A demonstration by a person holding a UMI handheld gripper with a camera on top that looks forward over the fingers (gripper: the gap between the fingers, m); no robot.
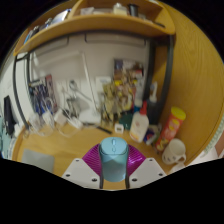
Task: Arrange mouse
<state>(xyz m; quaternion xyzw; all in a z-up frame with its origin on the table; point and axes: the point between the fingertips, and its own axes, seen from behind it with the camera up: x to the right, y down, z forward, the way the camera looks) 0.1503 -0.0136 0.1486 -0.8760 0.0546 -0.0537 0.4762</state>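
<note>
A light blue computer mouse (114, 158) stands on end between my gripper's (114, 165) two fingers, its rounded top pointing up. Both magenta pads (93, 160) press against its sides, so the gripper is shut on it. The mouse is held up above the wooden desk (85, 140), and its lower end is hidden between the fingers.
Beyond the mouse, the desk's back holds bottles and clutter (122, 100), a white bottle with a red cap (140, 124), an orange-lidded container (173, 124) and a white mug (174, 151). A grey mat (38, 160) lies at the left. A wooden shelf (100, 25) hangs overhead.
</note>
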